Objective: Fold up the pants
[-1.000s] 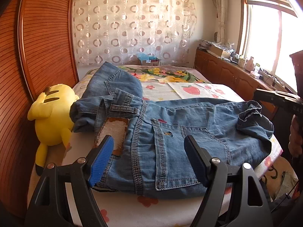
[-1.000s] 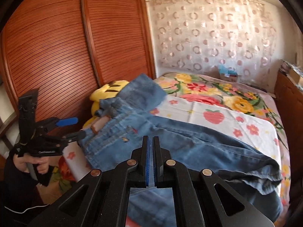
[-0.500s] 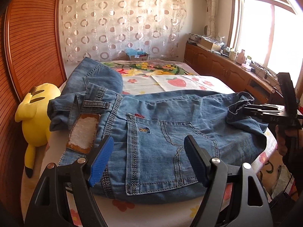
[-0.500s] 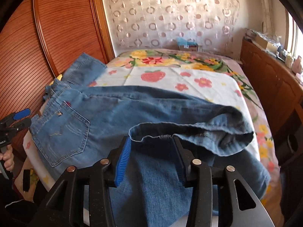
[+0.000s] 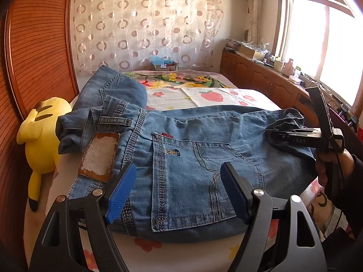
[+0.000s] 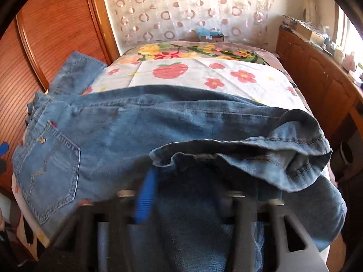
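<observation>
Blue jeans [image 5: 204, 136] lie across the near end of the bed, waistband with a leather patch at the left, leg hems bunched at the right. My left gripper [image 5: 179, 188] is open, its blue pads above the back pocket [image 5: 195, 176], holding nothing. My right gripper [image 6: 181, 188] is open and blurred, its blue pad low under the loose hem [image 6: 261, 149]; the jeans [image 6: 113, 131] stretch away to the left. The right gripper also shows in the left wrist view [image 5: 272, 134], at the hem end.
A yellow plush toy [image 5: 43, 136] lies at the bed's left edge by the wooden wardrobe [image 5: 34, 56]. The floral bedsheet [image 5: 204, 95] extends behind the jeans. A wooden cabinet [image 5: 261, 77] with clutter runs under the window at the right.
My right gripper went from shut to open and has shifted to the hem end of the jeans. My left gripper stayed open and moved nearer over the back pocket.
</observation>
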The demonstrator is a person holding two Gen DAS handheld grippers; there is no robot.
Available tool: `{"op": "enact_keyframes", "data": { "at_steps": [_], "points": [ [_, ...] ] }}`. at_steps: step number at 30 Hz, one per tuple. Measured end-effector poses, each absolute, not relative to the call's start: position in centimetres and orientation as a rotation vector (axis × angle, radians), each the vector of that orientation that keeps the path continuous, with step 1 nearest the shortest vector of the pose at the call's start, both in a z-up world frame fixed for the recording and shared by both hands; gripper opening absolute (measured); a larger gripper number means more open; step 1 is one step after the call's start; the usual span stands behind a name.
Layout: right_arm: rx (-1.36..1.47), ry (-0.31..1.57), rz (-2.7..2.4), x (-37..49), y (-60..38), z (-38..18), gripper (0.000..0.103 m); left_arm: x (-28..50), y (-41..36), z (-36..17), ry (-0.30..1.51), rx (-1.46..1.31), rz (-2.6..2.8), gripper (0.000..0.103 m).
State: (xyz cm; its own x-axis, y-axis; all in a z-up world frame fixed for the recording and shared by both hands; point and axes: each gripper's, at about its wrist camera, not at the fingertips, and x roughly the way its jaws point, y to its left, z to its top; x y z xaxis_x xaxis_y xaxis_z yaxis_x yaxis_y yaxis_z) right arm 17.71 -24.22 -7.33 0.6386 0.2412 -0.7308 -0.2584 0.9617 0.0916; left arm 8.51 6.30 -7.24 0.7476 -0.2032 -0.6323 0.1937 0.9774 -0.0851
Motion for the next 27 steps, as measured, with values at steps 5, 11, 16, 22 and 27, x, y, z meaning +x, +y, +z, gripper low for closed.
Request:
{"op": "enact_keyframes", "data": {
  "at_steps": [5,11,16,22,27],
  "points": [
    [-0.023,0.751,0.343,16.3,-23.8,-5.7,0.004,8.5,6.9,-7.2,0.693,-0.023,-0.207,0.077],
    [-0.042,0.646,0.493,13.7,-20.3,-0.7,0.004,8.0,7.9,-6.2,0.667,-0.038,-0.19,0.077],
    [-0.041,0.604,0.684,11.1,-15.5,2.9,0.004,7.2,9.0,-5.5,0.644,-0.048,-0.173,0.077],
    [-0.079,0.669,0.831,10.7,-12.4,3.6,0.01,6.8,10.9,-5.2,0.636,-0.073,-0.144,0.077],
    [-0.101,0.657,0.748,12.4,-15.1,3.1,0.038,7.2,10.8,-5.7,0.644,-0.077,-0.144,0.077]
  ]
}}
